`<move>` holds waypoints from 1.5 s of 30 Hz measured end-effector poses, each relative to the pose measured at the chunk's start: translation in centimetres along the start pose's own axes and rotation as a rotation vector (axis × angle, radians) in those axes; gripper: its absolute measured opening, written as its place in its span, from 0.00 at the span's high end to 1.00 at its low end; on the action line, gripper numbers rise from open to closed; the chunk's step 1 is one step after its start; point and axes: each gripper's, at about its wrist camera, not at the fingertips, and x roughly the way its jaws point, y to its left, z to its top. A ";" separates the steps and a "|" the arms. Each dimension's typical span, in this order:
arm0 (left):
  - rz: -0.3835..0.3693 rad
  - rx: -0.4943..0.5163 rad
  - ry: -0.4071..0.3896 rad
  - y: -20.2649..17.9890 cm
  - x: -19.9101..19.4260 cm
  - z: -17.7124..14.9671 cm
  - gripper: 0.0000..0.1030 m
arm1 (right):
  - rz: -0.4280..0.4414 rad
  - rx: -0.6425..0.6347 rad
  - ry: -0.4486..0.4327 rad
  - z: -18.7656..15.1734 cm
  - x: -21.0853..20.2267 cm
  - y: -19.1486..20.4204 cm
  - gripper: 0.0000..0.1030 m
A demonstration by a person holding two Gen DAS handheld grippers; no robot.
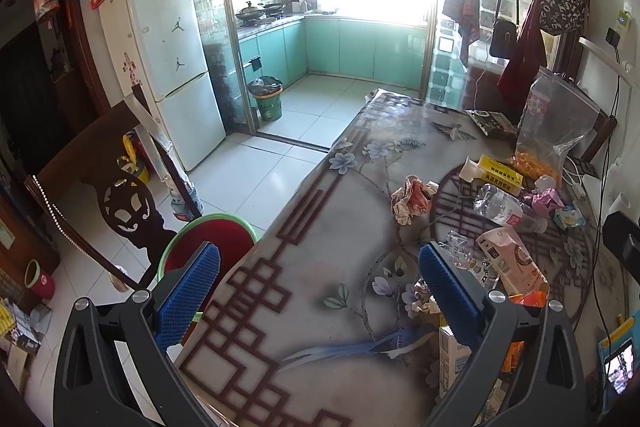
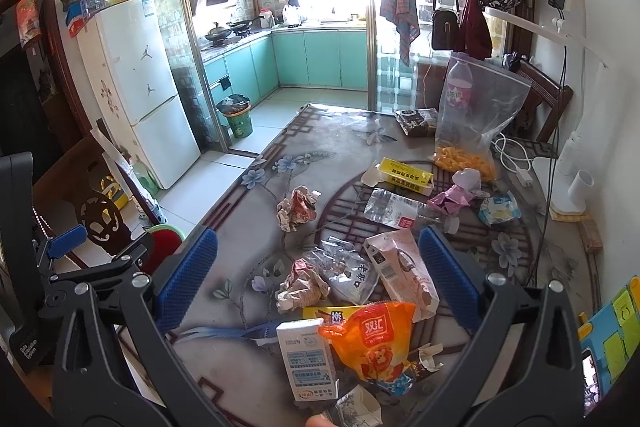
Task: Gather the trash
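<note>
Now both wide open, holding nothing: left hand-held gripper (image 1: 320,291) over the near edge of the surface (image 1: 320,211), right hand-held gripper (image 2: 318,267) above the trash. Scattered across the floral cover: orange snack wrapper (image 2: 372,339) beside a small white carton (image 2: 306,359), pink pouch (image 2: 400,267), crushed clear bottle (image 2: 396,211), yellow box (image 2: 404,175), crumpled paper (image 2: 298,211).

White fridge (image 1: 168,67) beside teal kitchen cabinets (image 1: 360,47) (window glare overhead), tiled floor (image 1: 256,167).
</note>
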 end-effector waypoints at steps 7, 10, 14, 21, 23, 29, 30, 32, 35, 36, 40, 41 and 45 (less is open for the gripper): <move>0.001 0.000 0.005 -0.2 0.1 -0.1 0.07 | -0.003 0.003 0.004 -0.1 -0.2 -0.4 0.03; 0.003 0.001 0.006 -0.2 0.1 -0.1 0.07 | -0.002 0.007 0.002 -0.1 -0.2 -0.6 0.03; -0.004 -0.009 0.007 -0.1 0.1 0.0 0.07 | -0.003 0.004 0.004 -0.1 -0.2 -0.7 0.03; 0.007 -0.013 0.022 -0.4 0.5 0.0 0.07 | -0.006 0.018 0.008 0.0 -0.1 -1.3 0.03; 0.006 -0.016 0.027 -0.5 0.7 0.0 0.07 | -0.010 0.016 0.011 0.0 0.0 -1.5 0.03; -0.081 -0.054 0.040 -0.5 1.3 -0.1 0.07 | -0.037 -0.001 0.047 -0.9 0.8 -2.8 0.03; -0.096 -0.054 0.048 -0.5 1.5 -0.2 0.07 | -0.057 0.003 0.059 -1.3 1.1 -3.7 0.03; -0.140 -0.050 0.057 -0.6 2.0 -0.5 0.07 | -0.072 0.019 0.093 -1.9 1.7 -5.3 0.03; -0.236 -0.057 0.052 -1.2 2.6 -1.1 0.07 | -0.037 0.076 0.176 -3.6 3.3 -8.7 0.03; -0.257 -0.063 0.041 -1.3 2.7 -1.4 0.07 | -0.025 0.101 0.208 -4.5 4.0 -9.9 0.03; -0.310 -0.034 0.065 -3.0 3.7 -2.5 0.07 | 0.003 0.106 0.312 -7.5 6.0 -11.3 0.03; -0.312 -0.001 0.085 -3.6 4.0 -2.7 0.07 | 0.049 0.105 0.345 -8.5 6.7 -11.2 0.04; -0.263 0.144 0.133 -6.3 5.1 -4.1 0.07 | 0.113 0.069 0.428 -11.1 9.0 -9.8 0.15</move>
